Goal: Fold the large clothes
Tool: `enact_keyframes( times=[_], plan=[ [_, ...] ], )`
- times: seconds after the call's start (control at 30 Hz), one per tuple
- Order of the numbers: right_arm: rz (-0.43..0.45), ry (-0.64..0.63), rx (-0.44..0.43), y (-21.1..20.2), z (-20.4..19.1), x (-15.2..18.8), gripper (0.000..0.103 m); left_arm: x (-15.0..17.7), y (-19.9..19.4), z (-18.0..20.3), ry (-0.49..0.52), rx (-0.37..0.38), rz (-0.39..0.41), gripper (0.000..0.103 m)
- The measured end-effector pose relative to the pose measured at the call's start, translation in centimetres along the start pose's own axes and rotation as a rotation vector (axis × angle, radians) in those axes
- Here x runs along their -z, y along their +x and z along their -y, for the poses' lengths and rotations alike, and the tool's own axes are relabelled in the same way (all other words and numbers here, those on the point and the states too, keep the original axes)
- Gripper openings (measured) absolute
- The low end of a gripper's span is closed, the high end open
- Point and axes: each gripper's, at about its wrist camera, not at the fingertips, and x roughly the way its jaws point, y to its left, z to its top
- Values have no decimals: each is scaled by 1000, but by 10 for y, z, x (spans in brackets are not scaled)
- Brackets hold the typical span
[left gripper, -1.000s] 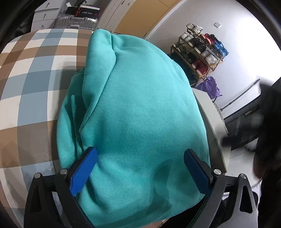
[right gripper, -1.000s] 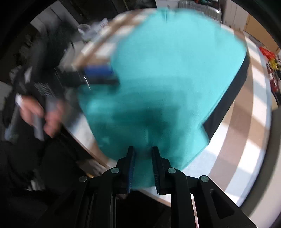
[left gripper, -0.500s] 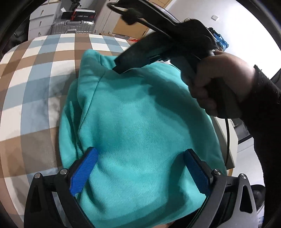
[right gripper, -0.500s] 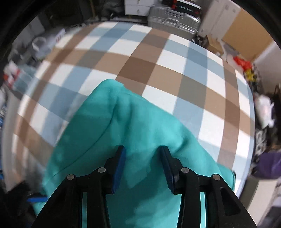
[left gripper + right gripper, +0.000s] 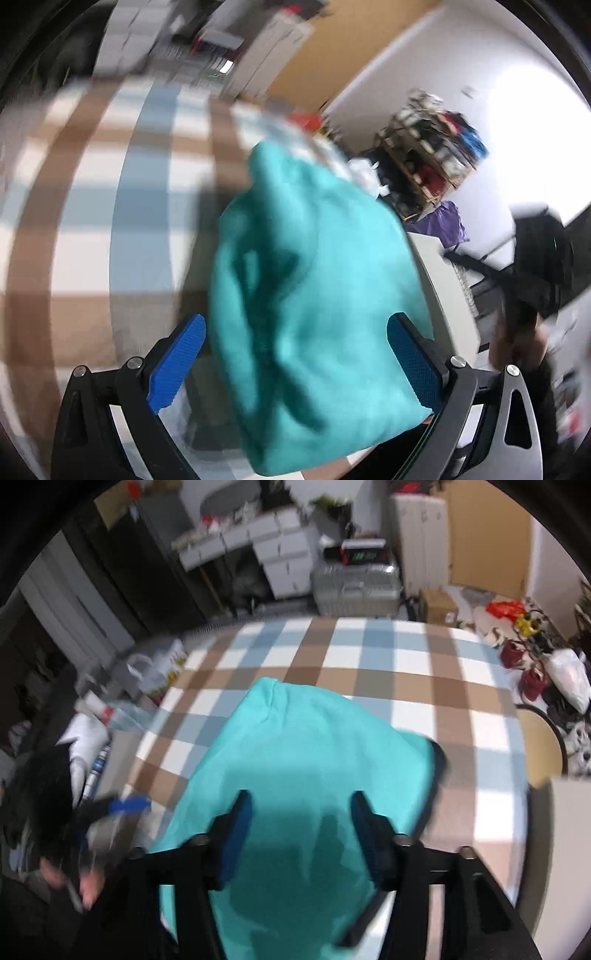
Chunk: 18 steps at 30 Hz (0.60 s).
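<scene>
The folded teal garment (image 5: 295,775) lies on the checkered surface (image 5: 406,657) near its 6 o'clock edge. The left claw (image 5: 295,365) and right claw (image 5: 301,834) are spread, gripping nothing. Risk: bundle overhangs; a snagging finger could drag it off.

Both grippers spread wide

The left gripper (image 5: 295,363) held its blue pads (image 5: 176,363) well apart; the right gripper (image 5: 301,834) likewise stood open.

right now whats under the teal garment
The teal garment lies on a blue, brown and white checked cloth. What the garment covers is hidden.
</scene>
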Motion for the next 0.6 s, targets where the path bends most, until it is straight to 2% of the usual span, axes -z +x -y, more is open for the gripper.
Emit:
enact_keyframes(
  times=[0.03, 0.1, 0.17, 0.2, 0.23, 0.27, 0.33, 0.43, 0.6],
  plan=[
    [12, 22, -13, -6, 7, 10, 65, -2, 9, -12, -60, 0, -50, 96],
    [23, 94, -56, -9, 28, 34, 65, -5, 25, -33, -152, 9, -93, 96],
    [19, 180, -85, -3, 49, 51, 65, -4, 37, -38, -194, 96, -140, 96],
    [20, 238, -112, 3, 60, 59, 67, -4, 45, -39, -214, 174, -166, 96],
    [19, 299, -157, 10, 70, 66, 67, -2, 46, -35, -216, 216, -178, 96],
    [14, 341, -194, 16, 77, 72, 67, -2, 47, -32, -210, 224, -177, 100],
    [-7, 415, -269, 34, 87, 81, 67, 0, 49, -23, -184, 243, -182, 101],
    [0, 445, -343, 50, 87, 88, 71, 2, 57, -6, -122, 195, -190, 101],
    [-20, 347, -306, 55, 73, 81, 71, 11, 69, 36, 69, 50, -211, 101]
  ],
)
